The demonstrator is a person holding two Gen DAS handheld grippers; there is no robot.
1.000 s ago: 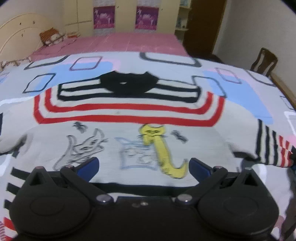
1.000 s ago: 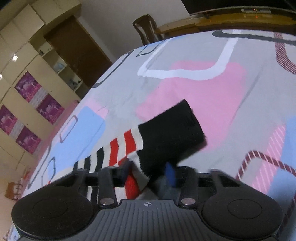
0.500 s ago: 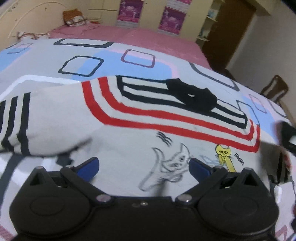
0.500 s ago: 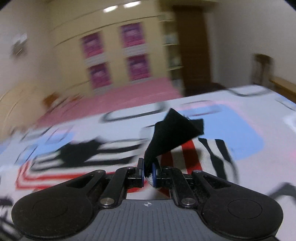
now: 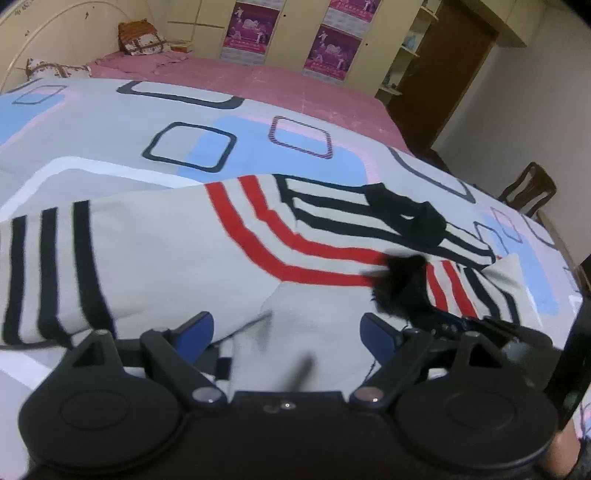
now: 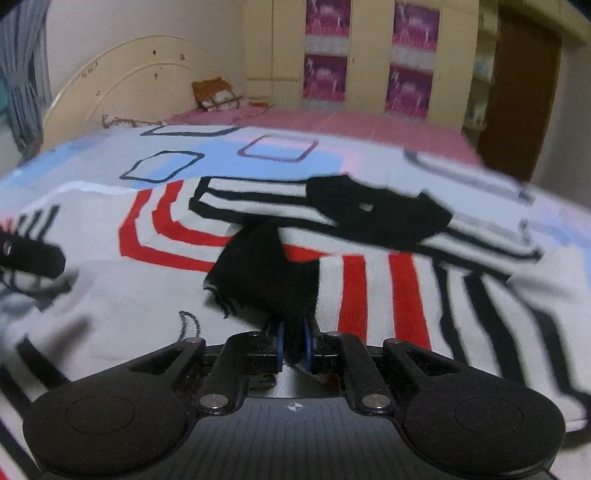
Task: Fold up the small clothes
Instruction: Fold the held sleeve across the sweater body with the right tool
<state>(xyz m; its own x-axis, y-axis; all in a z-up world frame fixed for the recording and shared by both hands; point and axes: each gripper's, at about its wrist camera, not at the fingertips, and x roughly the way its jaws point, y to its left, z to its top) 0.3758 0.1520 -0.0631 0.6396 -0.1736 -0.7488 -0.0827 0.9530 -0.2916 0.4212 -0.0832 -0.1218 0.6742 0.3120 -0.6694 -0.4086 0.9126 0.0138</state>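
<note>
A small grey sweater [image 5: 177, 243] with red and black stripes and a black collar [image 5: 406, 214] lies flat on the bed. My right gripper [image 6: 294, 347] is shut on the black cuff [image 6: 269, 273] of its right sleeve and holds the striped sleeve [image 6: 384, 295] folded across the chest. The cuff [image 5: 402, 288] and the right gripper [image 5: 461, 326] also show in the left wrist view. My left gripper [image 5: 286, 330] is open and empty, low over the sweater's body near the left sleeve [image 5: 48, 273].
The bedspread [image 5: 192, 147] is grey with blue and pink patches and square outlines. A pink sheet [image 5: 258, 81] and pillows [image 5: 136, 35] lie beyond it. A wooden chair [image 5: 532, 192] stands at the bed's right side.
My right gripper has carried the sleeve cuff leftward over the sweater's chest. My left gripper has moved toward the left sleeve and stays open.
</note>
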